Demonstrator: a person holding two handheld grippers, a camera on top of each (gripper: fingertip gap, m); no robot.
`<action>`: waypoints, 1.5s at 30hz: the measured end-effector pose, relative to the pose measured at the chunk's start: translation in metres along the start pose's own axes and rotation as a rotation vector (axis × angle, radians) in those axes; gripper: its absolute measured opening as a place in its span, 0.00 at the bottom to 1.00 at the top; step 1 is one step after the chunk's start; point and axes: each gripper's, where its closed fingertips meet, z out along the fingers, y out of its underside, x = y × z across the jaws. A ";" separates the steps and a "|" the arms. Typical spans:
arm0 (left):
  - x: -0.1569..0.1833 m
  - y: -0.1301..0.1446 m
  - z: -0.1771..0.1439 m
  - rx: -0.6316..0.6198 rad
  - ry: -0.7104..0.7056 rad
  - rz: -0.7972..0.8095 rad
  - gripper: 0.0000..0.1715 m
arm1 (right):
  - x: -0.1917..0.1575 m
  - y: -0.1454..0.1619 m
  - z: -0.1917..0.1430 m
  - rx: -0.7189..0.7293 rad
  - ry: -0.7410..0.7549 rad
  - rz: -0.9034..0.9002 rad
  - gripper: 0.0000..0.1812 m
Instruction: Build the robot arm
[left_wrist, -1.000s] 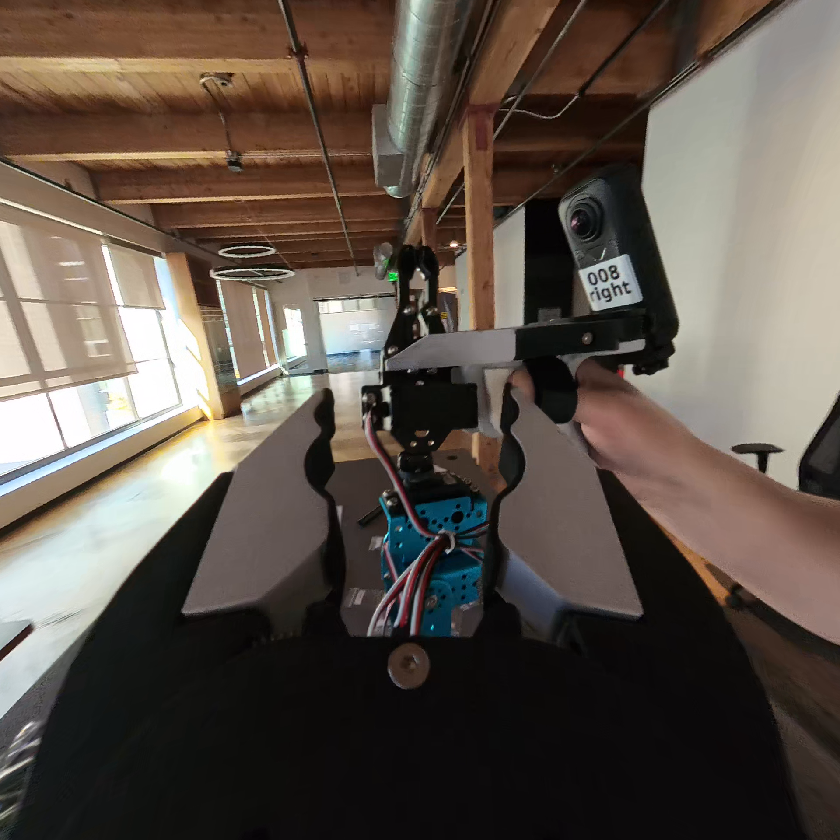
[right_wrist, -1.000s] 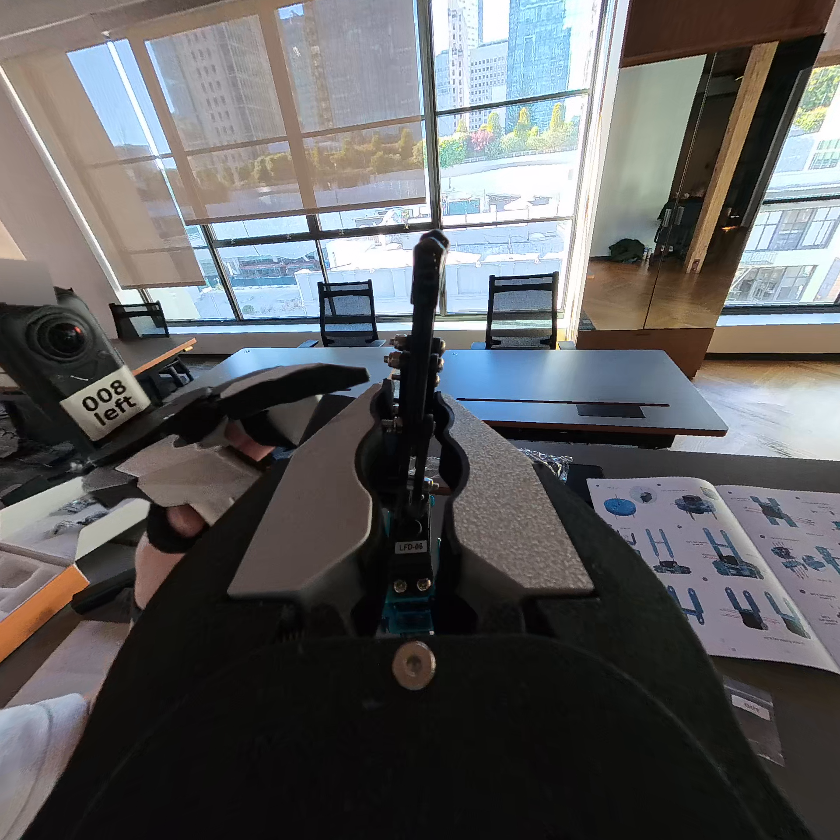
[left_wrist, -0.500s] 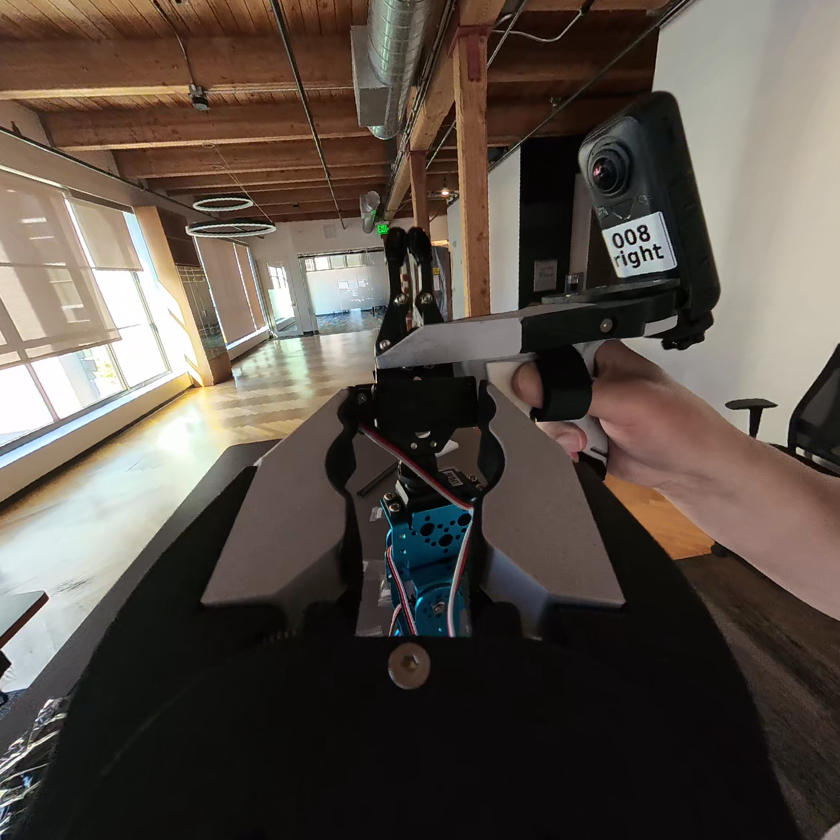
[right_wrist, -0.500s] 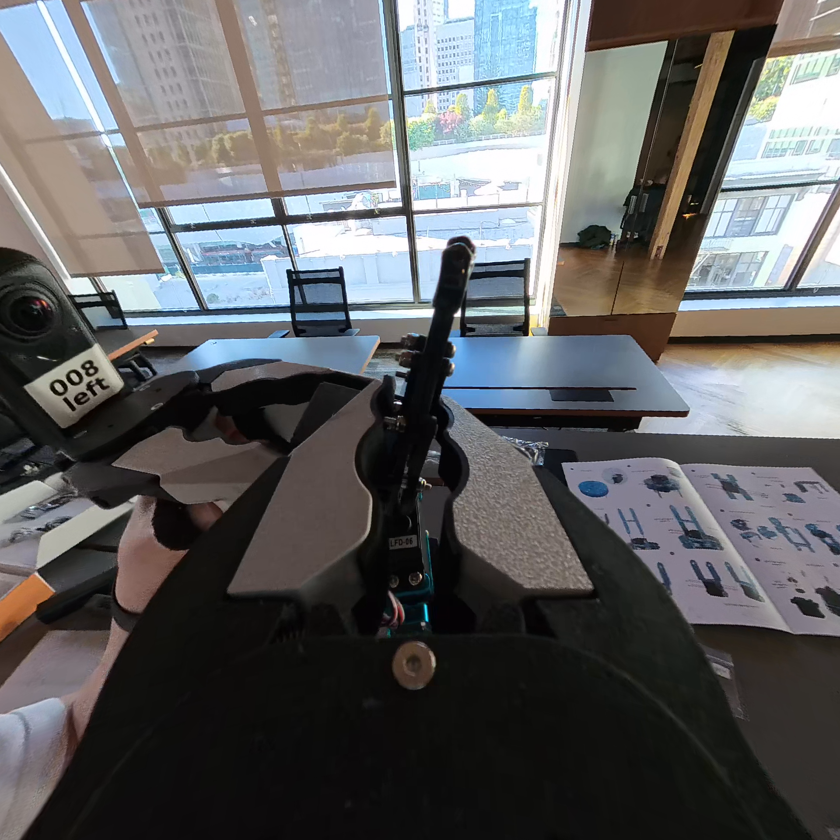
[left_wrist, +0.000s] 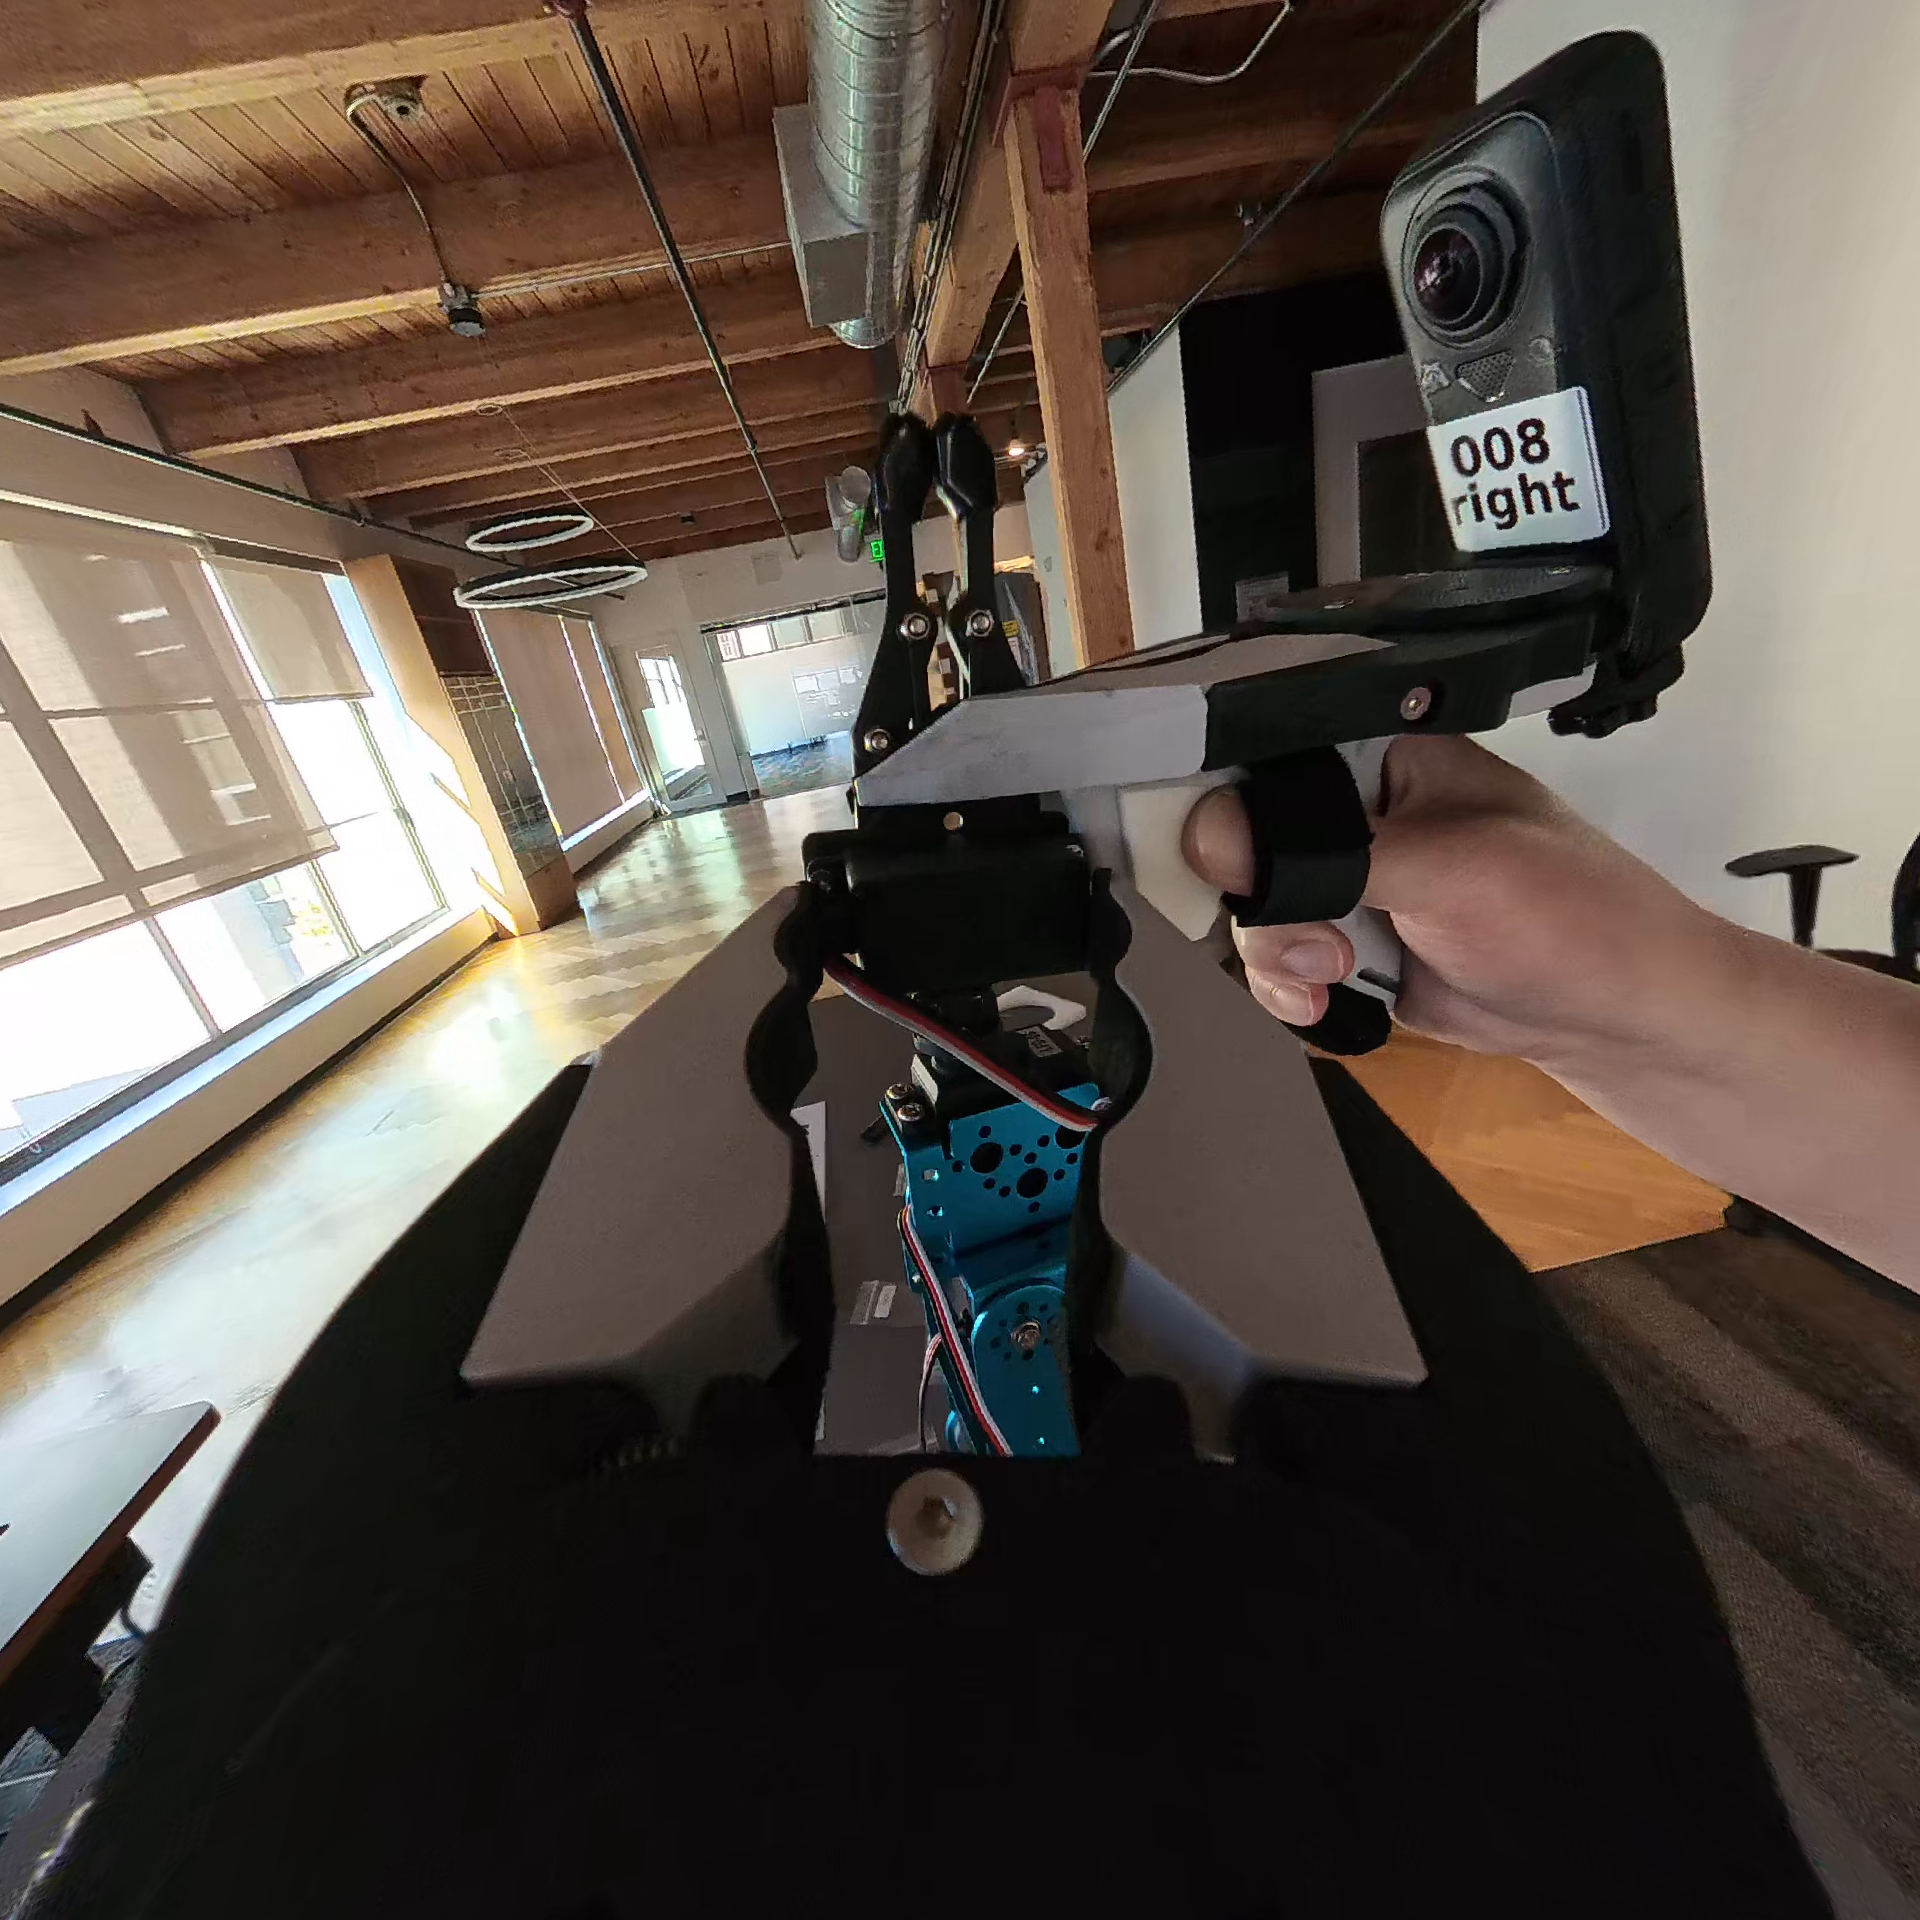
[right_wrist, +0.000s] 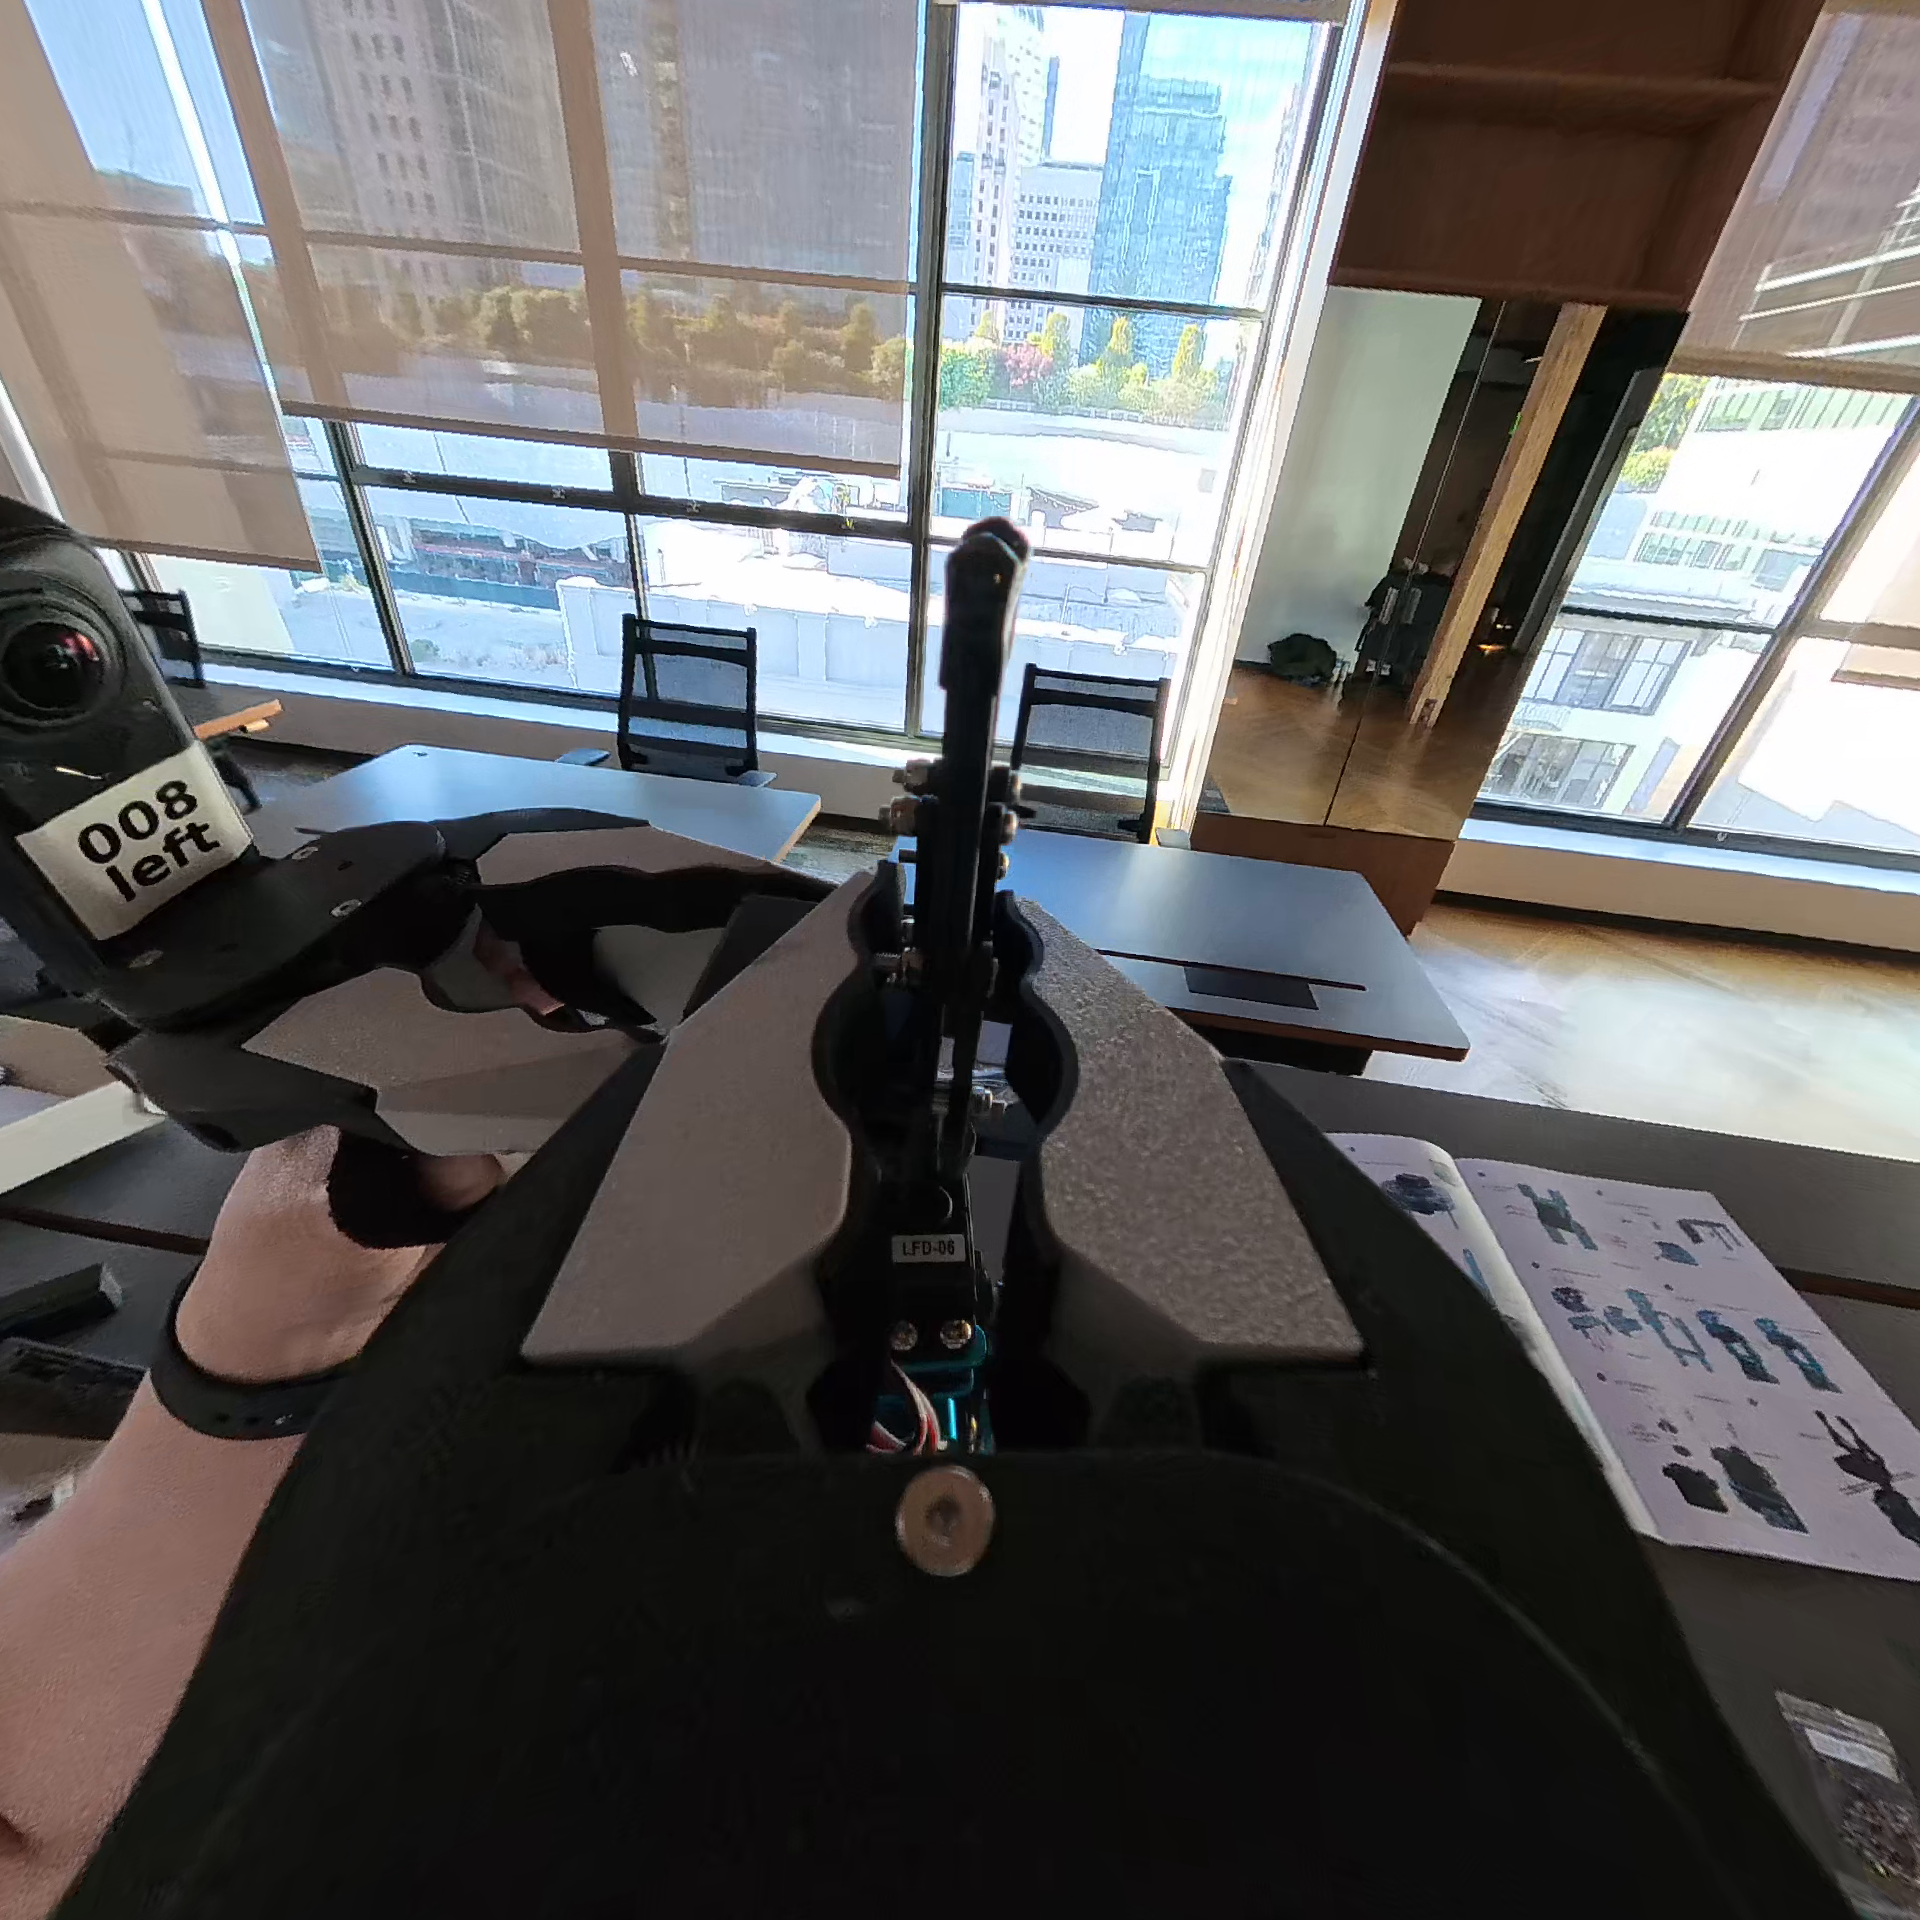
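A small robot arm kit with blue metal brackets (left_wrist: 997, 1164), black servos and red-white wires stands upright, ending in a black claw (left_wrist: 935, 488). My left gripper (left_wrist: 956, 925) is shut on the black servo (left_wrist: 956, 894) just above the blue bracket. My right gripper (right_wrist: 945, 935) is shut on the black linkage under the claw (right_wrist: 977, 675). It reaches in from the right in the left wrist view (left_wrist: 914, 748), just above my left fingers. The left gripper shows at the left of the right wrist view (right_wrist: 727, 956). A hand holds each gripper.
An open instruction booklet (right_wrist: 1662, 1351) lies on the dark table (right_wrist: 1558, 1174) at the right, with a small bag of parts (right_wrist: 1860, 1808) nearer me. Another table (right_wrist: 1195, 914) with two chairs stands toward the windows. A wooden post (left_wrist: 1060, 364) rises behind the claw. Left and right tips are no more than a few centimetres apart.
My left gripper was open around the blue bracket; it has moved up and shut on the black servo. The right gripper stayed shut under the claw. Both grippers now sit closer together.
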 end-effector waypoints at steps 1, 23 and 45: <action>0.000 0.000 0.000 -0.008 -0.003 0.001 0.29 | 0.000 0.000 0.000 0.006 -0.007 0.005 0.09; 0.000 0.005 -0.014 0.009 0.006 -0.138 0.29 | -0.004 0.009 0.007 -0.089 -0.094 0.018 0.09; 0.002 0.045 0.022 0.005 -0.107 0.011 0.21 | -0.003 0.009 0.007 -0.074 -0.108 0.104 0.09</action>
